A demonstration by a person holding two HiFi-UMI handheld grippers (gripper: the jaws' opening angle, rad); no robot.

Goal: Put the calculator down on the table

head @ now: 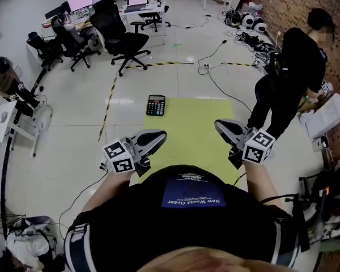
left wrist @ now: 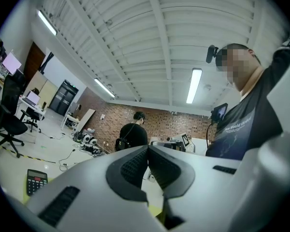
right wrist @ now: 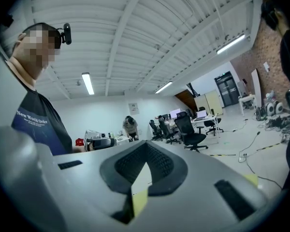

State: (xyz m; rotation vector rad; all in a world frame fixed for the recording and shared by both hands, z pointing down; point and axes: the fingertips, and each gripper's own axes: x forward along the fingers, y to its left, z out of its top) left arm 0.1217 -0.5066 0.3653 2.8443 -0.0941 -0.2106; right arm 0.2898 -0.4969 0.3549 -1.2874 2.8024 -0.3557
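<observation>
A black calculator (head: 156, 105) lies flat on the far left corner of the yellow-green table (head: 187, 132); it also shows low on the left in the left gripper view as the calculator (left wrist: 36, 181). My left gripper (head: 161, 135) hangs over the table's near left edge, well short of the calculator, its jaws shut with nothing between them. My right gripper (head: 218, 124) is over the near right edge, also shut and empty. In the gripper views, the left gripper (left wrist: 147, 149) and the right gripper (right wrist: 146, 146) each show closed pads that point out level across the room.
A person in black (head: 289, 78) stands bent over just right of the table. Office chairs (head: 127, 38) and desks fill the far left. Cables (head: 215, 78) and striped tape (head: 109, 103) run over the floor beyond the table. A fan and clutter stand at the left.
</observation>
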